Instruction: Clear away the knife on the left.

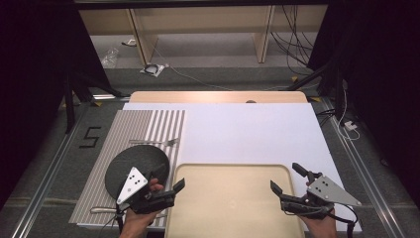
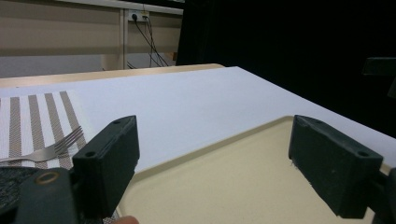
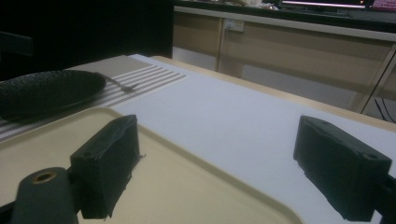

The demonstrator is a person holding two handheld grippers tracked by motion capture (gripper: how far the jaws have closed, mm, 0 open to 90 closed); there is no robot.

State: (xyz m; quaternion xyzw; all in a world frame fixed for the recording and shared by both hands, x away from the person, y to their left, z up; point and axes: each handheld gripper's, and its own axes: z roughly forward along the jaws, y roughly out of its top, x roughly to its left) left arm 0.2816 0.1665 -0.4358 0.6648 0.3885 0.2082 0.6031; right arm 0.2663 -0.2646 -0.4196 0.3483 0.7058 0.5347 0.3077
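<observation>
A beige tray [image 1: 233,171] lies at the table's near edge, with nothing on it. To its left a black plate [image 1: 130,166] rests on a striped placemat [image 1: 126,129], and a fork [image 1: 163,142] lies just beyond the plate. My left gripper [image 1: 168,178] hovers open between the plate and the tray's left rim [image 2: 196,154], nothing between its jaws. My right gripper [image 1: 286,178] stands open at the tray's right rim [image 3: 196,163], its jaws wide apart and bare. The fork [image 2: 51,147] and the plate [image 3: 46,91] also appear in the gripper views.
A white sheet [image 1: 247,129] covers the table behind the tray. Another piece of cutlery [image 1: 101,209] lies on the placemat near the front left. Beyond the table's far edge stand shelves and loose cables [image 1: 292,34] on the floor.
</observation>
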